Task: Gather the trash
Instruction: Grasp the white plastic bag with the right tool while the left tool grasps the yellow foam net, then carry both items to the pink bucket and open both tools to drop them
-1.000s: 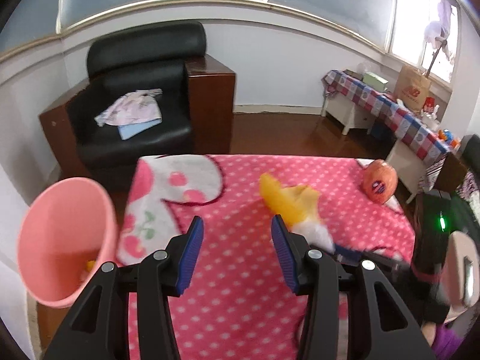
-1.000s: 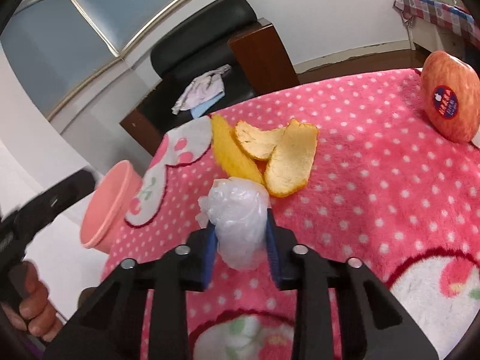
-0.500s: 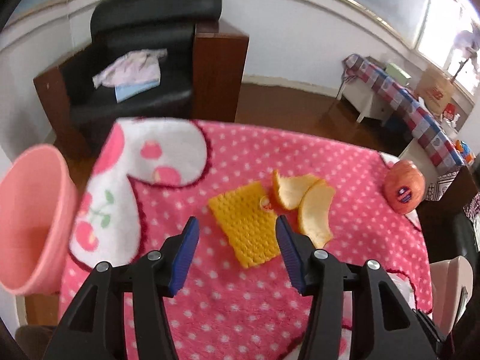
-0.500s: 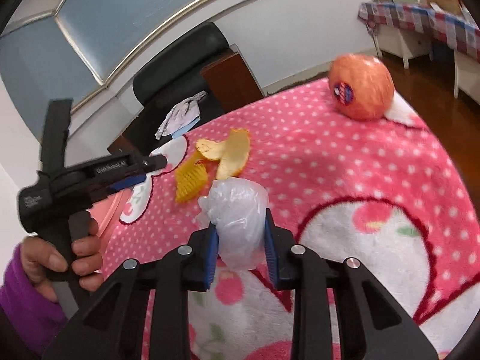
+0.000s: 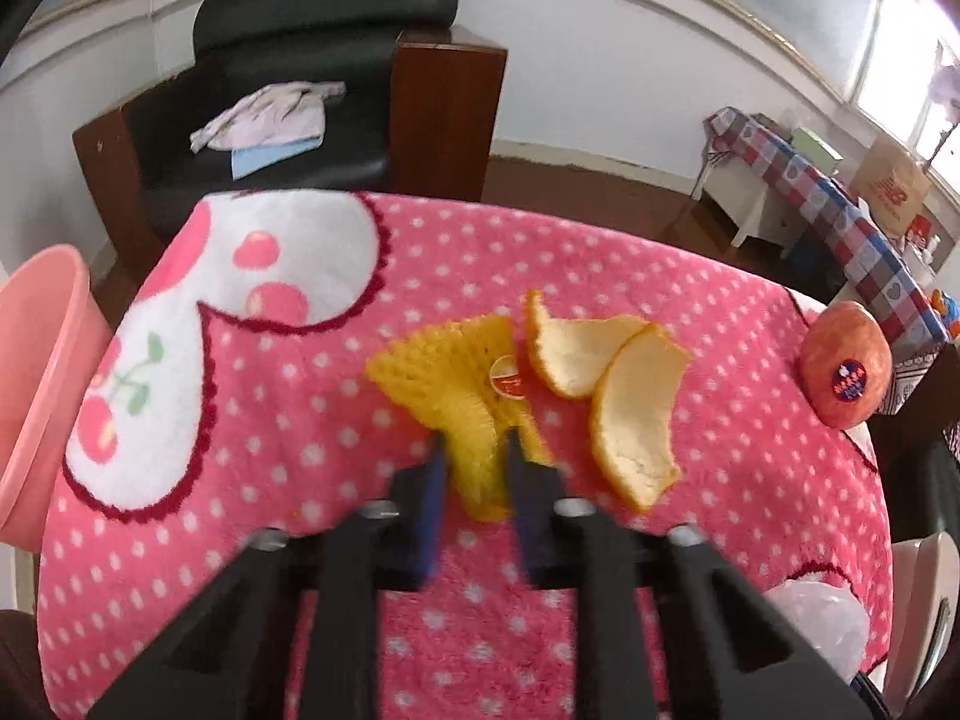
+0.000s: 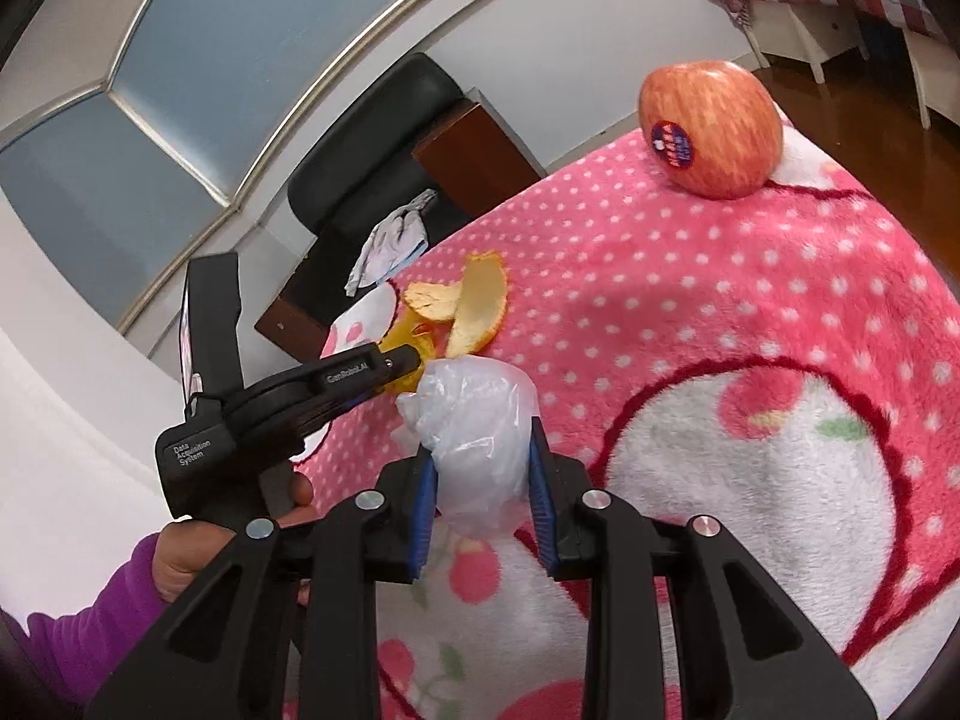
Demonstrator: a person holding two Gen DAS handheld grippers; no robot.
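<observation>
Gripping yellow foam netting [image 5: 456, 396], left hand-held gripper [image 5: 471, 456] nearly closed; right hand-held gripper [image 6: 480, 480] clamps plastic bag [image 6: 474, 420]; orange peels [image 5: 612, 384] remain, pink bin [image 5: 36, 384] awaits.

Black armchair [image 5: 288, 78], white wall [image 5: 600, 96], checkered side table [image 5: 828, 204]

The desk [image 5: 750, 480] is covered by a fluffy pink blanket [image 5: 270, 432] with white dots and white heart patches bearing cherries. Near its middle lies a yellow foam net [image 5: 456, 396] with a small round sticker [image 5: 507, 377] on it. Just beside the net, to its right in the left wrist view, two pieces of orange peel [image 5: 630, 414] lie overlapping, pale insides up. An apple [image 5: 843, 372] with a blue and red label sits well apart from them, at the far right corner of the blanket, on a white patch.
</observation>
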